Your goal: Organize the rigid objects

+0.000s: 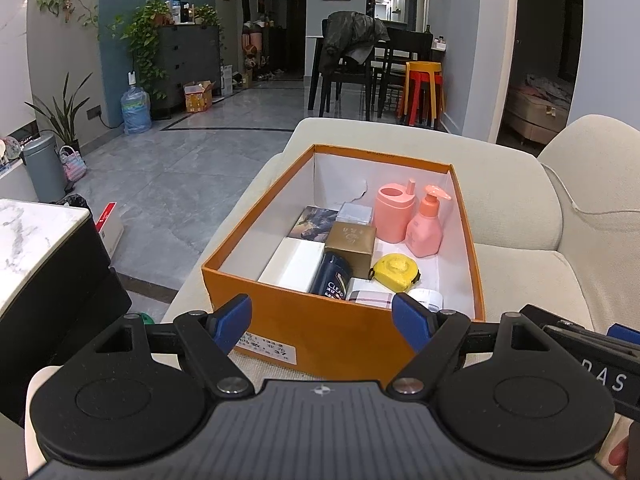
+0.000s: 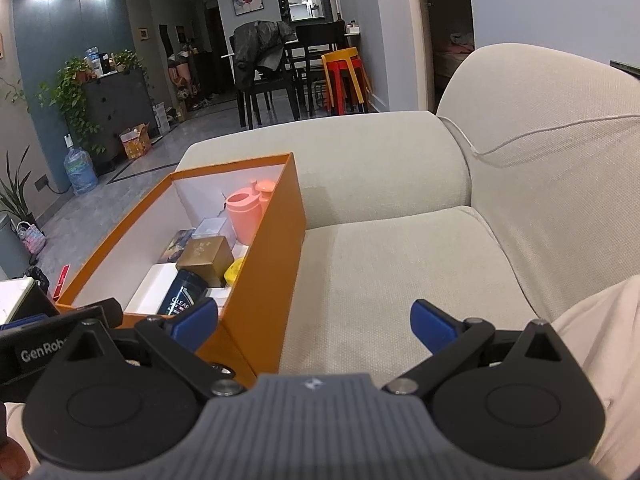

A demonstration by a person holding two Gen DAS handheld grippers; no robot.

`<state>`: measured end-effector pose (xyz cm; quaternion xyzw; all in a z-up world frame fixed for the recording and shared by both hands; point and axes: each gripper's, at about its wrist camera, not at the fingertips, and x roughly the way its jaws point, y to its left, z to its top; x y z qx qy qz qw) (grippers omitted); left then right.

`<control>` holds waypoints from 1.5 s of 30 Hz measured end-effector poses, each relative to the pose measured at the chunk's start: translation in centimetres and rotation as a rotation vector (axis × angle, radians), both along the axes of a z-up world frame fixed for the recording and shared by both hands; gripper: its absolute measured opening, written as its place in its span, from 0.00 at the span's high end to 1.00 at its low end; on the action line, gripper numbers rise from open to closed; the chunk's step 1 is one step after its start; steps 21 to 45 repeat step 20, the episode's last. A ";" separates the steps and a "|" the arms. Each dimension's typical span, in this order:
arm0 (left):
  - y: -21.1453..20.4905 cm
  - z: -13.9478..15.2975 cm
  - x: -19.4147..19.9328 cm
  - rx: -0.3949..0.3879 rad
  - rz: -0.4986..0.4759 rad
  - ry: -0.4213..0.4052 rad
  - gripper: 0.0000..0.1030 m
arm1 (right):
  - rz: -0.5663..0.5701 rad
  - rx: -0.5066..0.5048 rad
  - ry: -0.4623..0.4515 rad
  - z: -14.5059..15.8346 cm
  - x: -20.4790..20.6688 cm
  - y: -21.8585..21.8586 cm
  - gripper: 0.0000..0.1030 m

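Note:
An orange cardboard box [image 1: 320, 328] [image 2: 272, 248] stands on a beige sofa. Inside it are a pink cup holder [image 1: 394, 212], a pink pump bottle [image 1: 426, 226], a yellow tape measure [image 1: 396, 267], a gold box [image 1: 352, 242], a dark blue bottle [image 1: 332, 280], a white box [image 1: 292, 264], a plaid item [image 1: 370, 295] and a small white jar [image 1: 428, 296]. My left gripper [image 1: 322, 322] is open, empty, in front of the box's near wall. My right gripper [image 2: 314, 322] is open and empty over the sofa seat, its left finger beside the box's right corner.
The sofa seat [image 2: 400, 264] to the right of the box is bare, with the armrest [image 2: 552, 128] beyond. A marble-topped table [image 1: 36, 248] stands at the left. A bin [image 1: 42, 164], plants and a dining set [image 1: 360, 64] are across the tiled floor.

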<state>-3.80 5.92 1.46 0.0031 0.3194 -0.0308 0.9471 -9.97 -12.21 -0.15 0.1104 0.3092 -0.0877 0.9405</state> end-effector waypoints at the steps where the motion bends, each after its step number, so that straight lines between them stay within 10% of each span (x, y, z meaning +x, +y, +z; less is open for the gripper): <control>1: 0.0 0.0 0.1 0.001 -0.001 -0.001 0.09 | 0.000 0.001 0.001 0.0 0.0 0.0 0.02; 45: -0.2 -0.1 -0.6 0.010 -0.001 -0.010 0.09 | 0.002 0.004 -0.003 0.0 -0.1 -0.1 0.02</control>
